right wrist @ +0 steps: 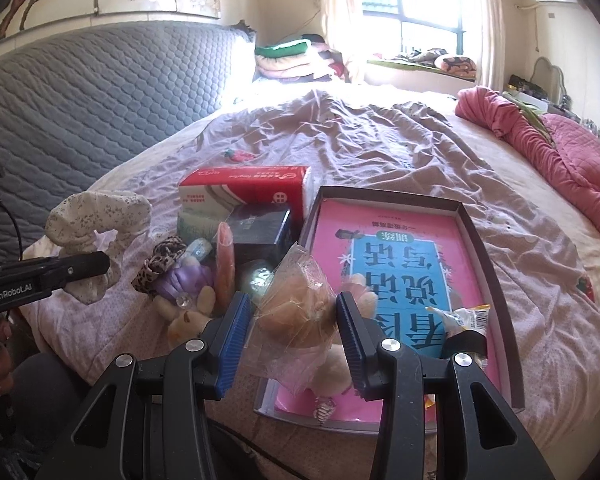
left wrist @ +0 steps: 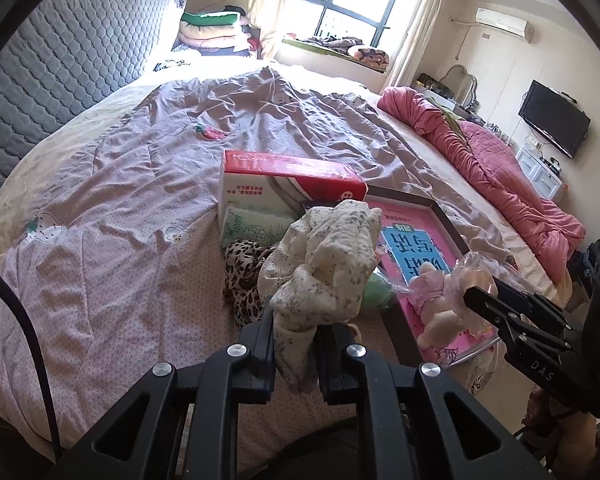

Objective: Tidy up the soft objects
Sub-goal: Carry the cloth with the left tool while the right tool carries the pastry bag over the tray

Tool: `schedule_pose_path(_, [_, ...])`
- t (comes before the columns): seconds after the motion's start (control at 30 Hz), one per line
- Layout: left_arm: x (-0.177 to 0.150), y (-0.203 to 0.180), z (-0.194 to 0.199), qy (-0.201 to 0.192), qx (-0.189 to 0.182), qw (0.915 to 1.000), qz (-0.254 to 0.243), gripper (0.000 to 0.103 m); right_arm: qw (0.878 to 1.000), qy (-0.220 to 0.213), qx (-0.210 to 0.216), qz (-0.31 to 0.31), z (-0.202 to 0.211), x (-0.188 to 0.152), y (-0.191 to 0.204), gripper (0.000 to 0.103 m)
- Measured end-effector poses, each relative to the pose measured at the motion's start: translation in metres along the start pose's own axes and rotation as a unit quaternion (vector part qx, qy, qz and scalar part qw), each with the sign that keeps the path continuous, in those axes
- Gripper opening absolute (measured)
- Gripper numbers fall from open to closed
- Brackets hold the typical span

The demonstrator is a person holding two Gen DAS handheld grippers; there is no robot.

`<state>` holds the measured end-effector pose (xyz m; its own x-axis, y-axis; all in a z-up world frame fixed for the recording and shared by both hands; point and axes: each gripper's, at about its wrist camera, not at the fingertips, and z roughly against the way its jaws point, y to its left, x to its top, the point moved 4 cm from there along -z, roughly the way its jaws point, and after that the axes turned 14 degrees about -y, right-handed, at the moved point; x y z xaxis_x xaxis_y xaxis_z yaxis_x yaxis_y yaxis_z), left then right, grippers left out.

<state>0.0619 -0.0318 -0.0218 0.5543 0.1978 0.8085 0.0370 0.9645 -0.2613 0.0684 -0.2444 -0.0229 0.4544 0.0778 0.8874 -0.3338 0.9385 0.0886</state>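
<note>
— Bed [left wrist: 112,208] under a lilac quilt fills your left wrist view; what do you grip?

— Your left gripper [left wrist: 294,334] is clamped on a cream floral cloth [left wrist: 328,264], lifted near the bed's near edge; "DAS" marks your right gripper [left wrist: 480,300].

— And the right wrist view?

— Your right gripper [right wrist: 292,320], half spread, pinches a plush toy in clear wrap [right wrist: 296,304] over the tray [right wrist: 496,264]'s near-left corner. "GenRobot.AI" reads on the left one.
</note>
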Motion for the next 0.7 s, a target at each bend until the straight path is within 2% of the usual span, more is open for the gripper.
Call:
schedule_pose_path(0.27, [0.006,-0.027,0.002,-0.001,-0.006,0.9995,-0.032,0.016,0.999,-0.011,-0.031,-0.026,0.009,0.003,-0.026,0.046])
schedule_pose_path(0.7, [0.007,-0.084,-0.009,0.011,-0.054,0.9965,-0.063,0.016,0.995,-0.024,-0.062,-0.069,0.019,0.003,-0.056,0.046])
